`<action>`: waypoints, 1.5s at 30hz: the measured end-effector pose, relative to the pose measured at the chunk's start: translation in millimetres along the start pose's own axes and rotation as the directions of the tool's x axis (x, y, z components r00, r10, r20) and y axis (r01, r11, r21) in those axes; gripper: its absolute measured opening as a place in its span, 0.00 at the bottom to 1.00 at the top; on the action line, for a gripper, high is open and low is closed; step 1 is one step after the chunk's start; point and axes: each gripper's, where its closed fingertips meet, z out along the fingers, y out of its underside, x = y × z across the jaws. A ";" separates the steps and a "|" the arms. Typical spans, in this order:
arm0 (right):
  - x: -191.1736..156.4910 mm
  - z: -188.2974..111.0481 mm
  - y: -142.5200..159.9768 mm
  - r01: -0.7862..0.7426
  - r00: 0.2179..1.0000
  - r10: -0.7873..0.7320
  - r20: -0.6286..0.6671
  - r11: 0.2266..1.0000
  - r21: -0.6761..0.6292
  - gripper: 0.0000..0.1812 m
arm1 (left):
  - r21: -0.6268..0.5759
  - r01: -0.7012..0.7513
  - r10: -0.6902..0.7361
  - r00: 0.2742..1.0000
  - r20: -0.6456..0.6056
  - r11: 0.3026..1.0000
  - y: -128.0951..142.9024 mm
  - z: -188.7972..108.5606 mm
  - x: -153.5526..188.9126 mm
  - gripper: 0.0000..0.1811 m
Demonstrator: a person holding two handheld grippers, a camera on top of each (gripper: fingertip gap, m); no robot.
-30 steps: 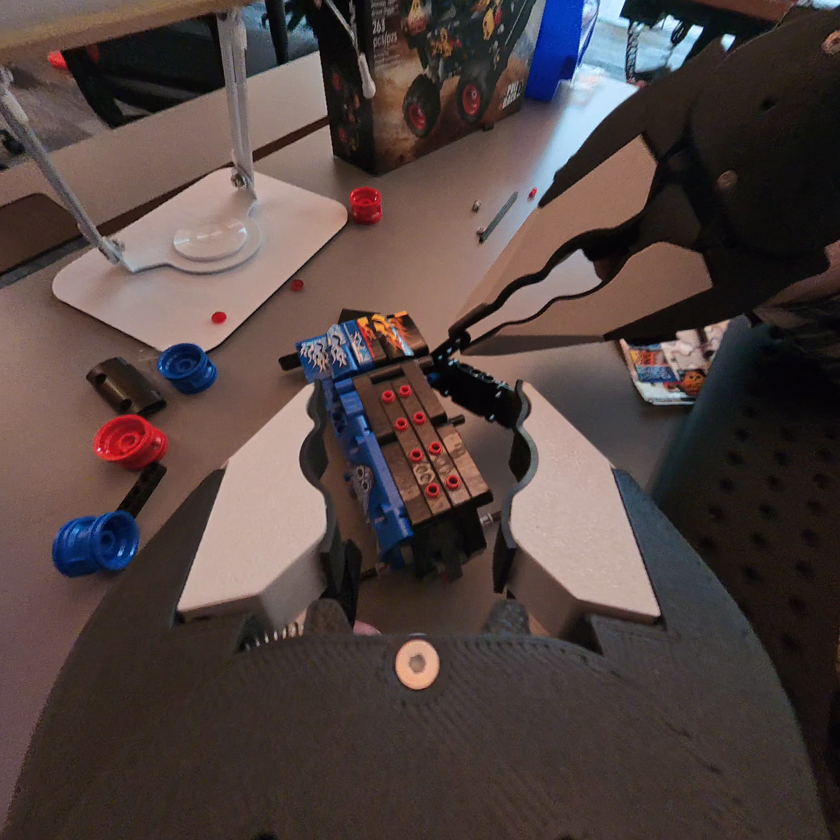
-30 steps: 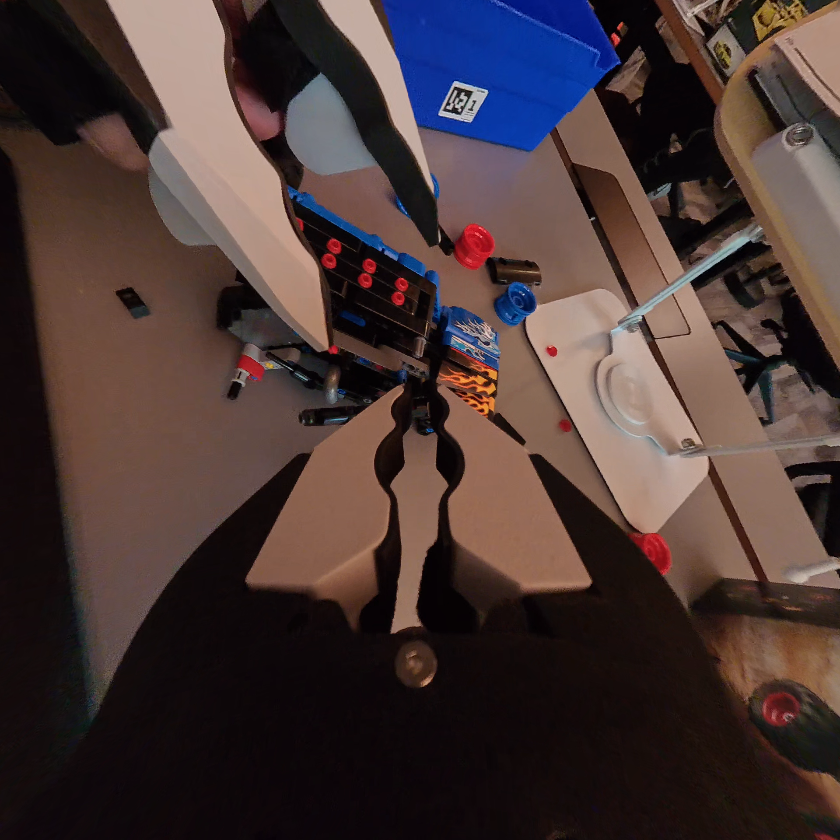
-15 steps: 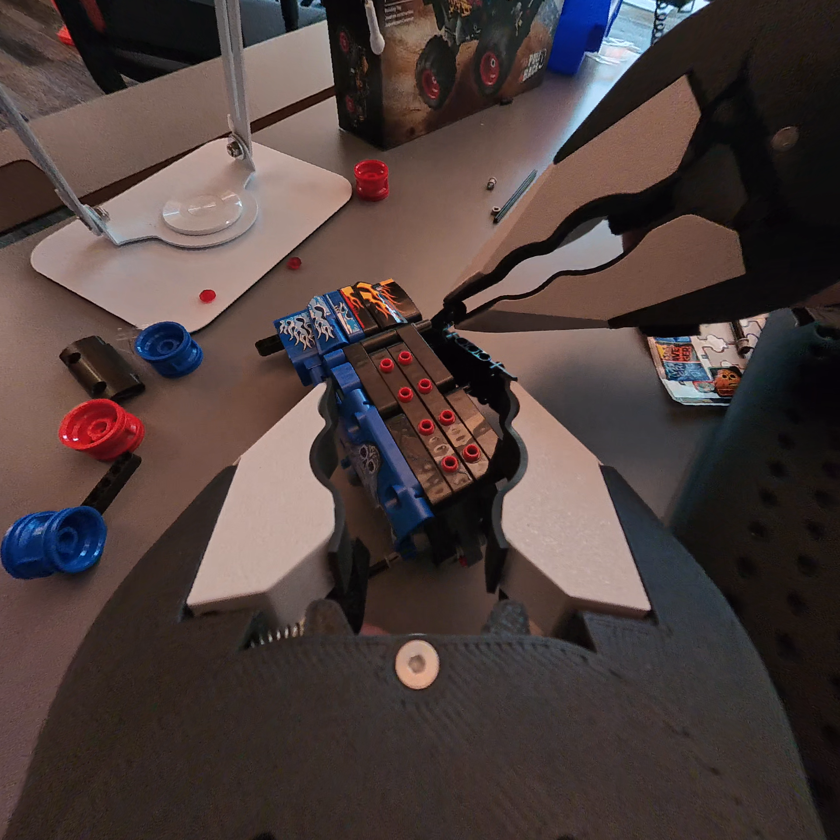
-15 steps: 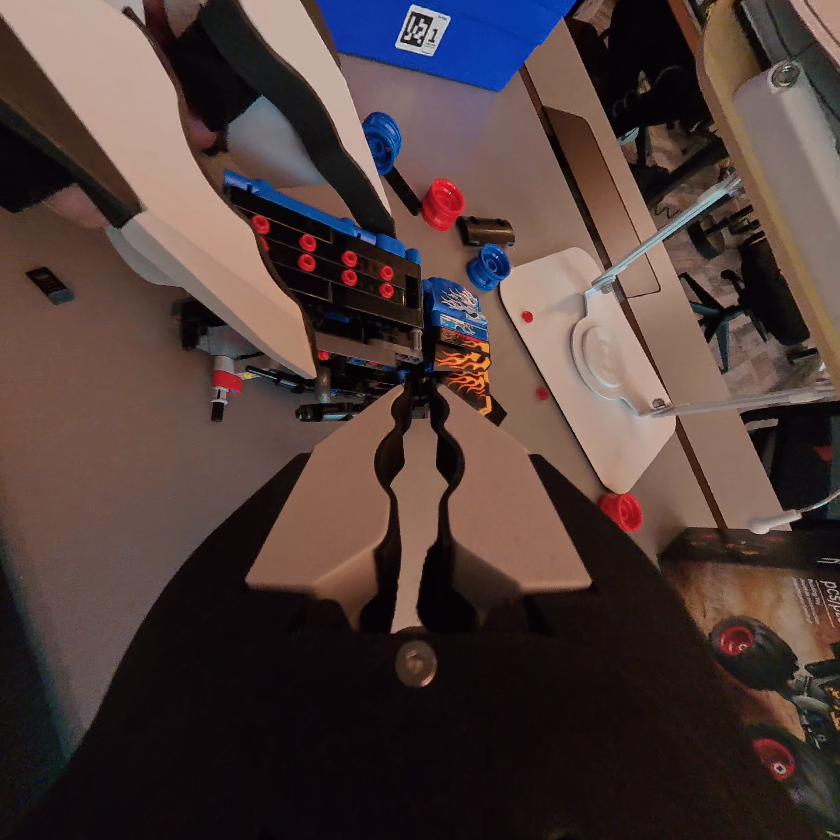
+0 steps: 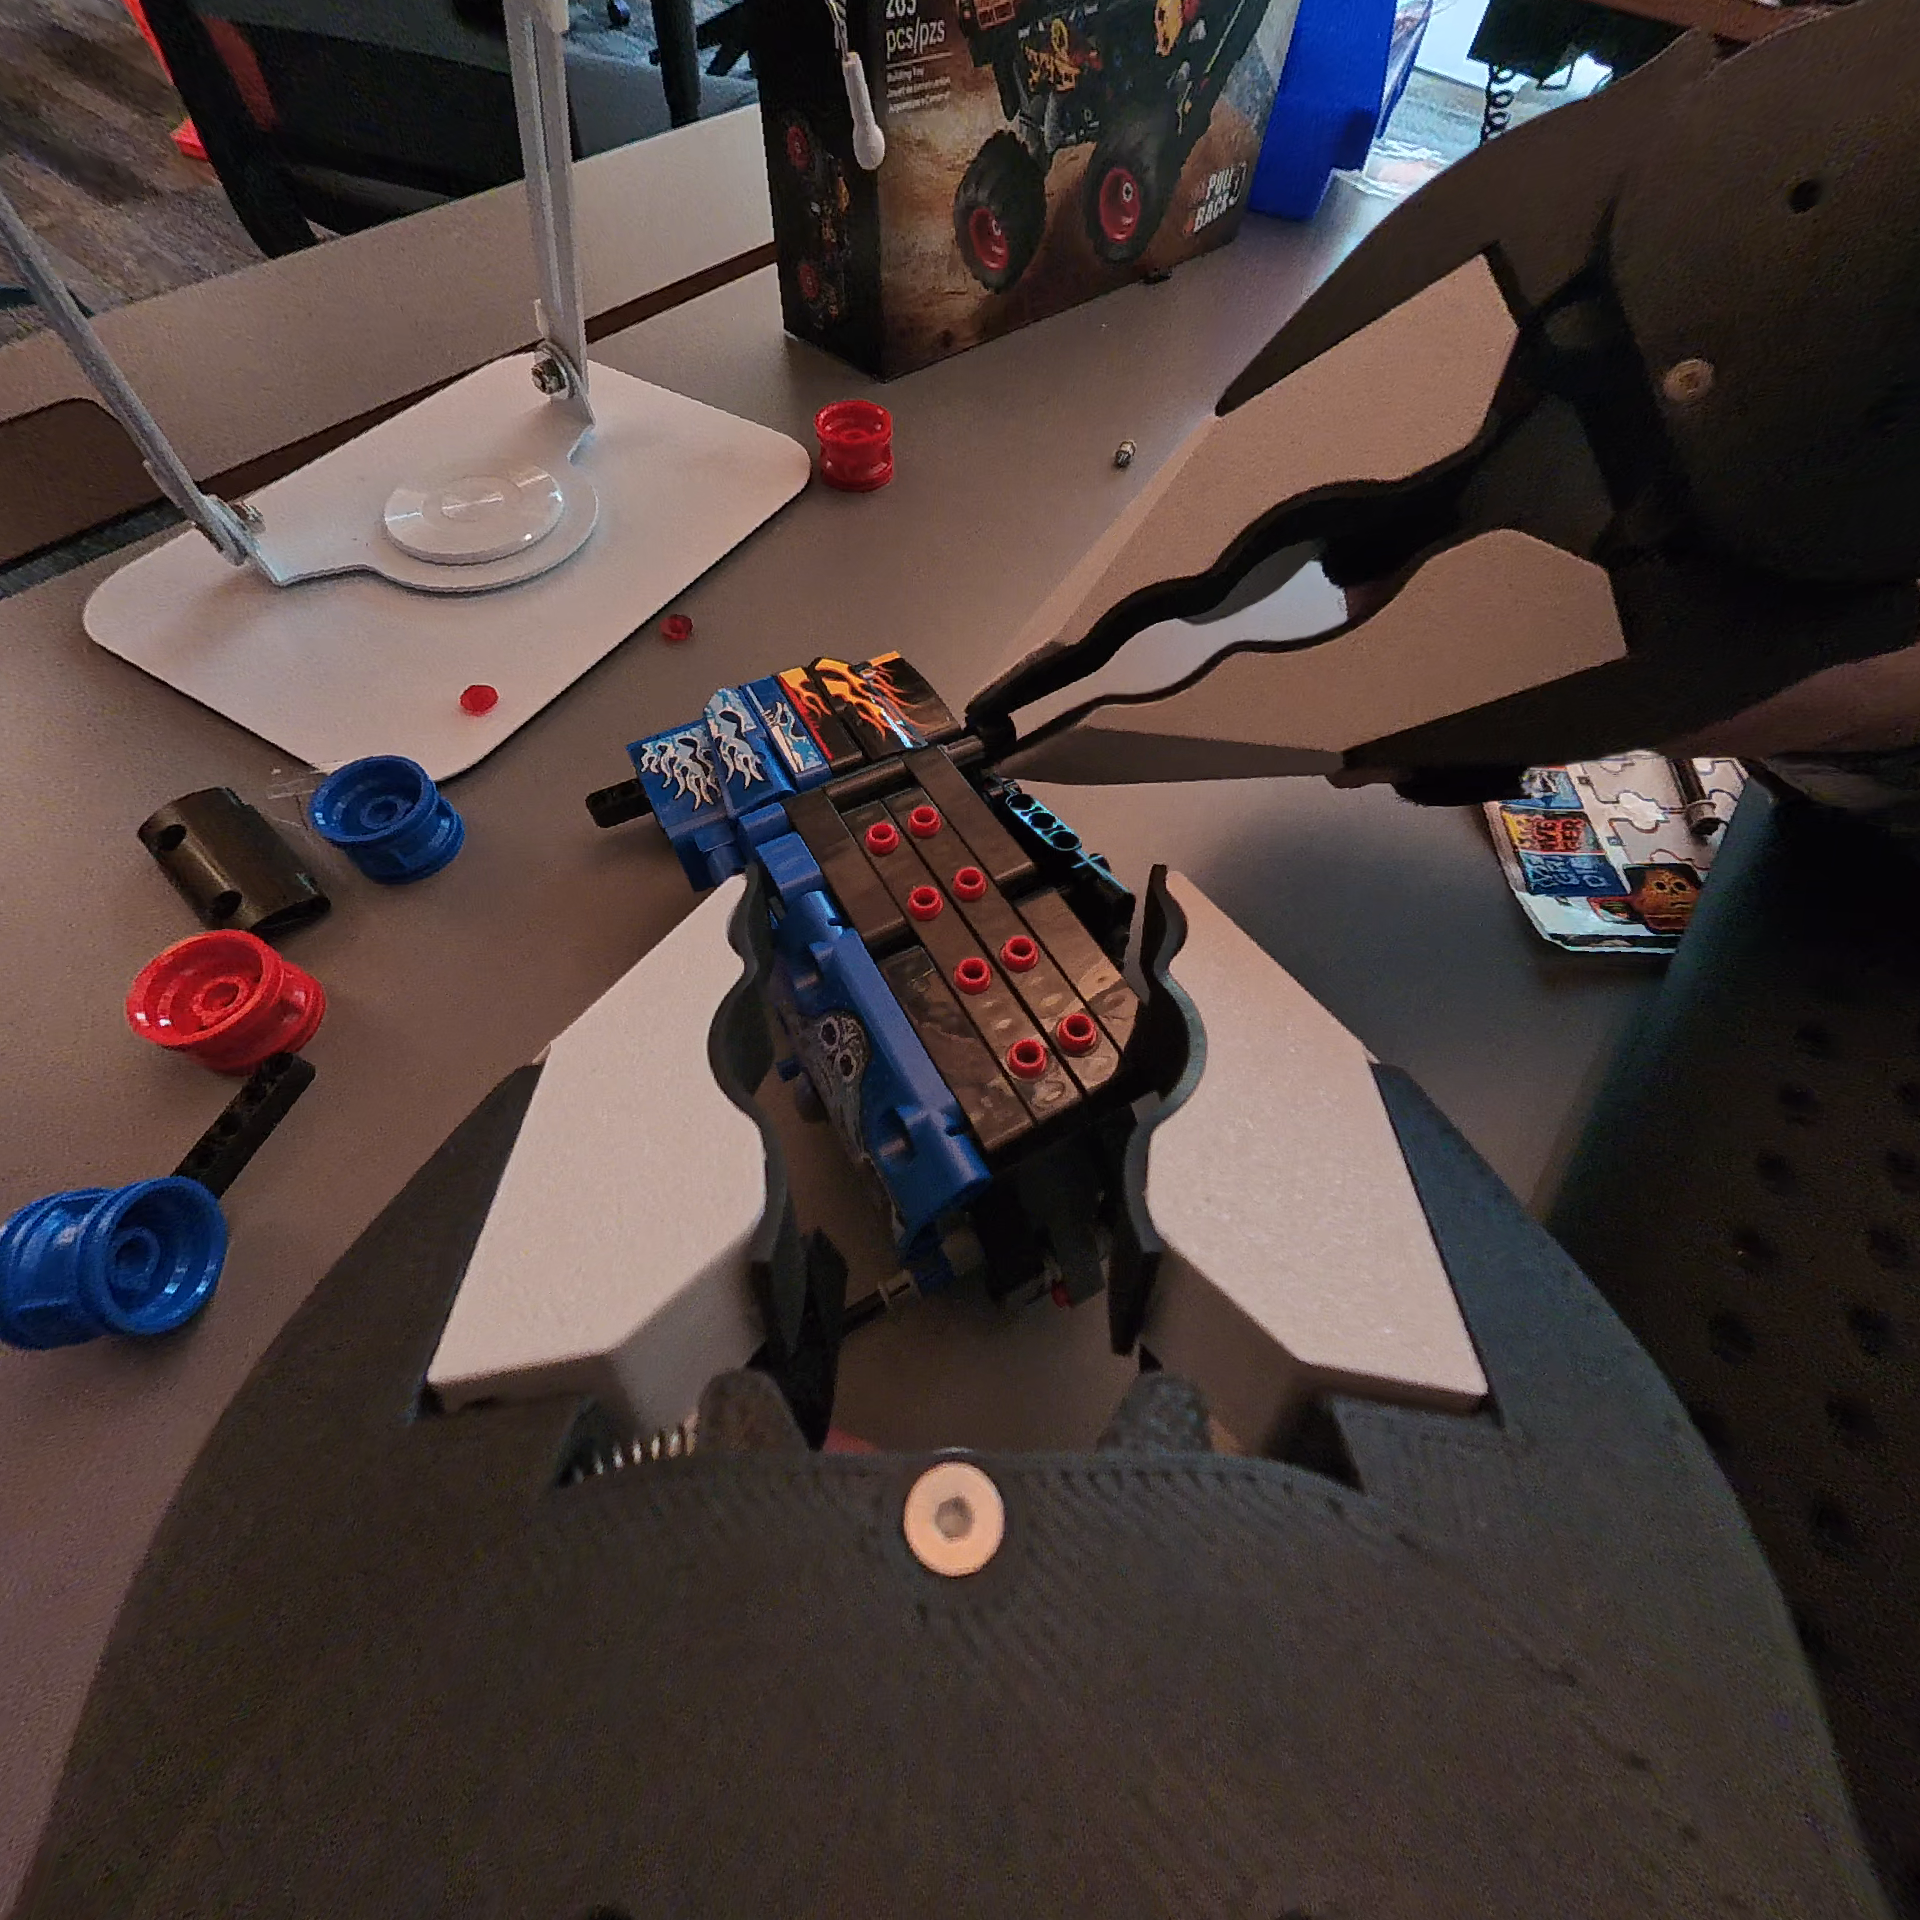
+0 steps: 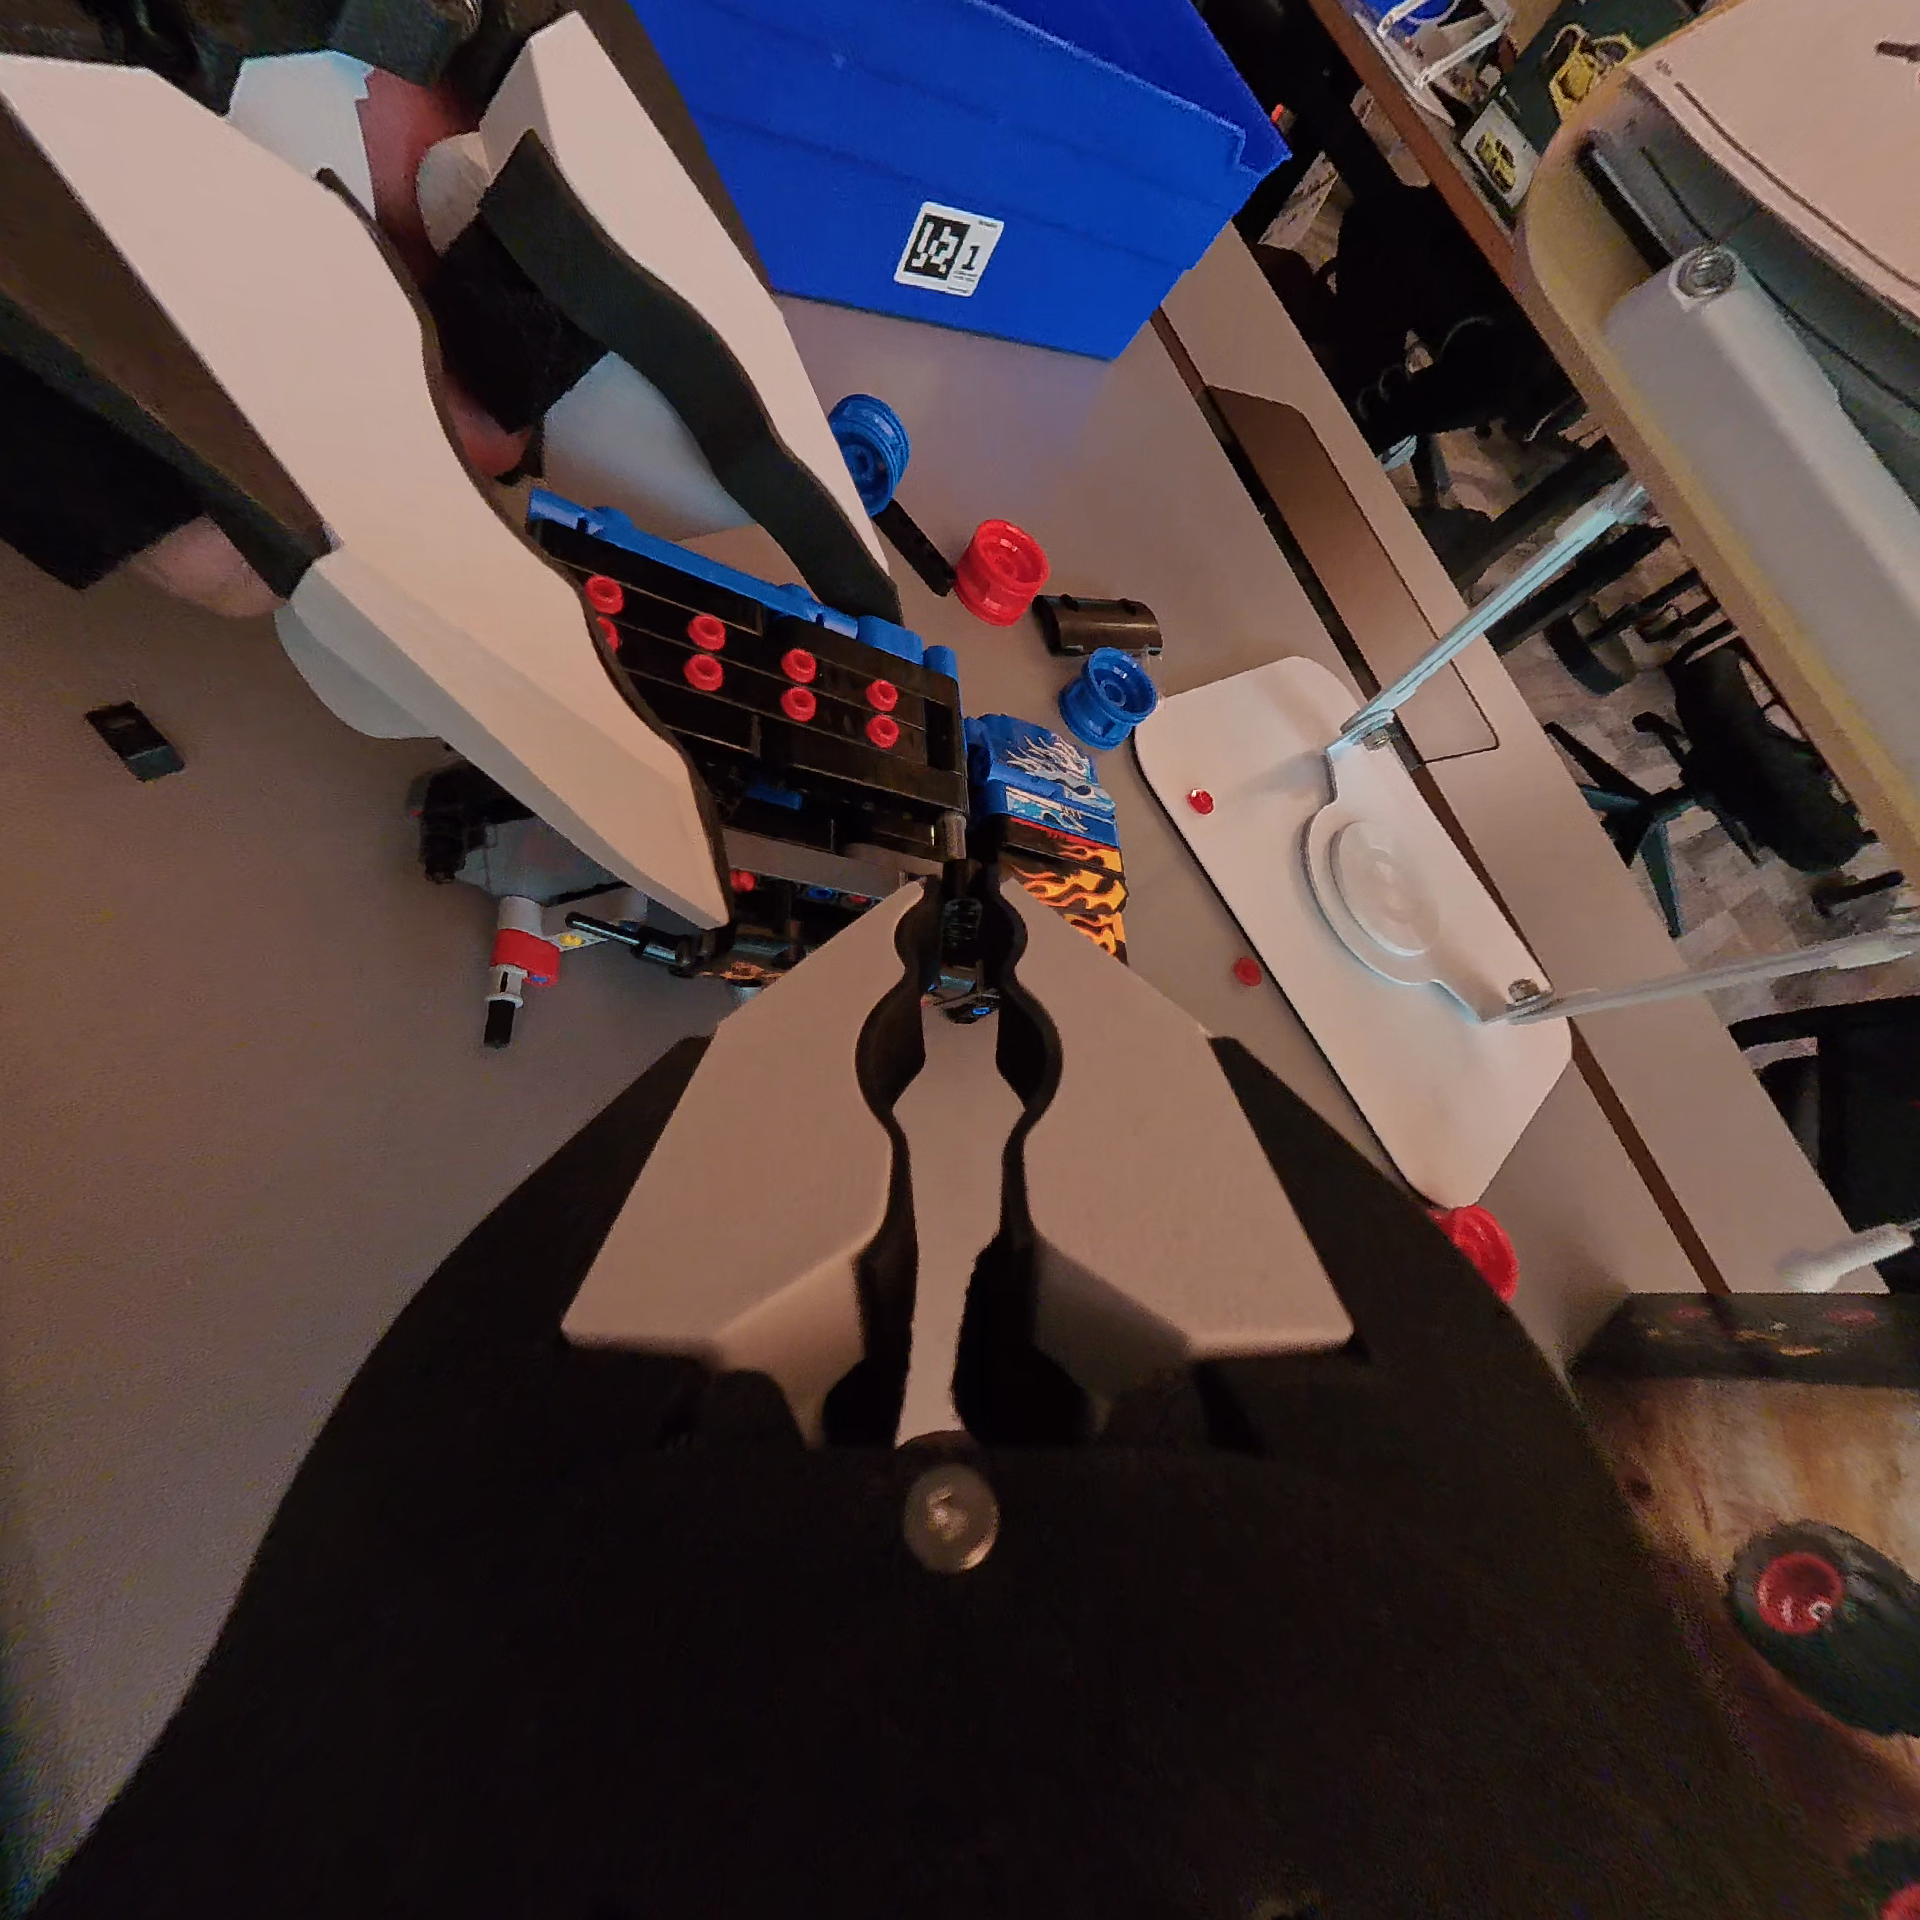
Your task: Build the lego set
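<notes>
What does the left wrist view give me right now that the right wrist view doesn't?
Only the left wrist view shows the sticker sheet at the table's right edge and the front of the set's box. Only the right wrist view shows the grey pull-back motor behind the truck body and the blue bin. Both show the left gripper clamping the truck body, the right gripper pinching a black pin at its flame-stickered end, and loose wheels.
</notes>
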 end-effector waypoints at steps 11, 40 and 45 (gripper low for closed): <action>-1.4 0.1 -3.0 -0.033 0.999 0.032 0.021 0.998 0.048 0.02 | -0.002 -0.013 0.013 1.000 0.015 1.000 0.2 0.1 -0.7 0.39; 2.4 -1.0 19.7 -0.430 0.871 0.394 0.292 0.901 0.065 0.14 | 0.039 0.037 -0.036 0.999 -0.026 0.999 -1.3 0.6 -0.4 0.39; 3.0 2.4 25.4 -0.502 0.825 0.469 0.315 0.864 0.030 0.10 | 0.042 0.046 -0.045 0.999 -0.029 0.998 -1.1 0.9 -0.4 0.39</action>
